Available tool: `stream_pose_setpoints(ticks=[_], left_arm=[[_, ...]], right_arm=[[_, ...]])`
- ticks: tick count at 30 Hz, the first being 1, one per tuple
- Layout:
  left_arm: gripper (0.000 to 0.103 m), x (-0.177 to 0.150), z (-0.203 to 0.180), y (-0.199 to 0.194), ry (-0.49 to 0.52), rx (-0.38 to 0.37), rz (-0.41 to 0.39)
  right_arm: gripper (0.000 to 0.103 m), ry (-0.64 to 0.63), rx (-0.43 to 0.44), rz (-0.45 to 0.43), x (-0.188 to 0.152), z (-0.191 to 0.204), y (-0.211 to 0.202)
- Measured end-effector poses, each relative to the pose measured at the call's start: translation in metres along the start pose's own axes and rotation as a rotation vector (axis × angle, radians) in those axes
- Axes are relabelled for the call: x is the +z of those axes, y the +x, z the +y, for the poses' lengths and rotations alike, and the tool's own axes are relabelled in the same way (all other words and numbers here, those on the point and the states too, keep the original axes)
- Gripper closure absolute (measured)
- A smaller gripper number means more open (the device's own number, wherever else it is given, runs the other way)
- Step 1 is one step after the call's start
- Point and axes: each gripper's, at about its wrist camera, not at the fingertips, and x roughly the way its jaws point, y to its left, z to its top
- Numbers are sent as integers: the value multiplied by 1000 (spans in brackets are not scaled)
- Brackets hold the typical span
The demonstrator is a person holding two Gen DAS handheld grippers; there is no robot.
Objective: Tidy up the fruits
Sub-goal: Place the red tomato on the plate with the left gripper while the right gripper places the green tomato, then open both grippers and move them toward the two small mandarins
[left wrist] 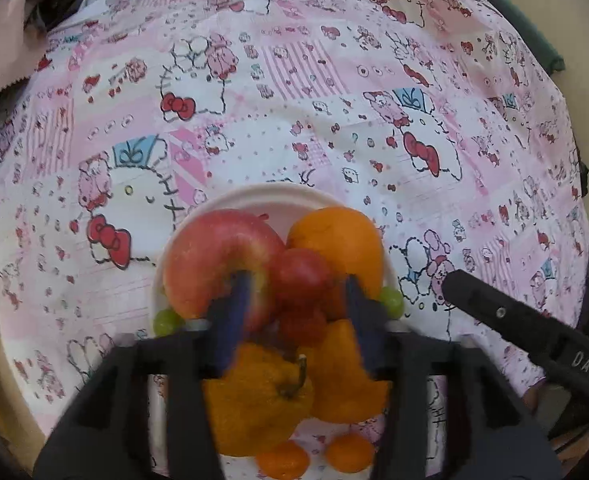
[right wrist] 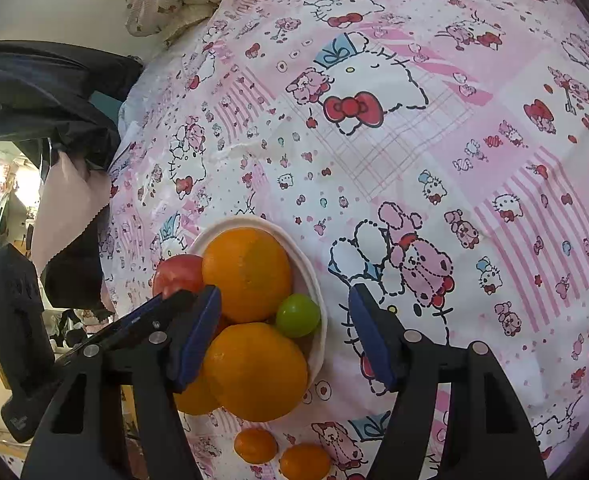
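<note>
On the pink cartoon-print cloth [left wrist: 294, 100] a white plate [left wrist: 270, 196] sits near the cameras, heaped with fruit. Going left to right in the left wrist view: a green grape [left wrist: 165, 321] at the plate's left rim, a big red apple [left wrist: 214, 256], a small red fruit [left wrist: 302, 276] wedged in the middle, an orange [left wrist: 338, 244] on the far right, and a second green grape [left wrist: 392, 300] at the right rim. Nearer lie a stemmed mandarin [left wrist: 254, 404] and another orange fruit [left wrist: 346, 376]. Two small orange fruits [left wrist: 282, 458] rest on the cloth just off the plate's near edge.

The left gripper [left wrist: 298, 320] hovers over the pile, fingers spread wide and empty, straddling the small red fruit. The right gripper [right wrist: 286, 332] is likewise open and empty, its left finger [right wrist: 198, 336] close against the citrus, whether touching I cannot tell.

The apple looks heavy, firm and smooth-skinned, so probably slippery; a grip across its widest part seems safest. The citrus should give slightly and hold well. The grapes are light, round and easily crushed or rolled, so they need a gentle pinch. Pulling from the heap could topple its neighbours.
</note>
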Motion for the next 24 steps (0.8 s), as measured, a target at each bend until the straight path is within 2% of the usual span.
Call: stream_pose_setpoints(ticks=[1,2,7,12,17,24], left_arm=[[30,-1,1,-4,-2,-2,-18],[26,-1,3,-7,-6,-5,-28],[26,-9,12,-24,-28,-25,-54],[26,-26,21,-47,-45,1,-112],[26,-47,32,-75,-76,17,-185],[26,-81,39,-115,-69,60,-300]], right_arm=[[34,-2,1,-4,0,1,-2],[34,-3,1,-7,-1,1,-3],[34,-12,6,-21,-6,4,-13],[34,-44,9,-43,-16,14,-29],[34,-130,-9,-66,-32,29,-45],[34,-176,5,-71,-64,40,-61]])
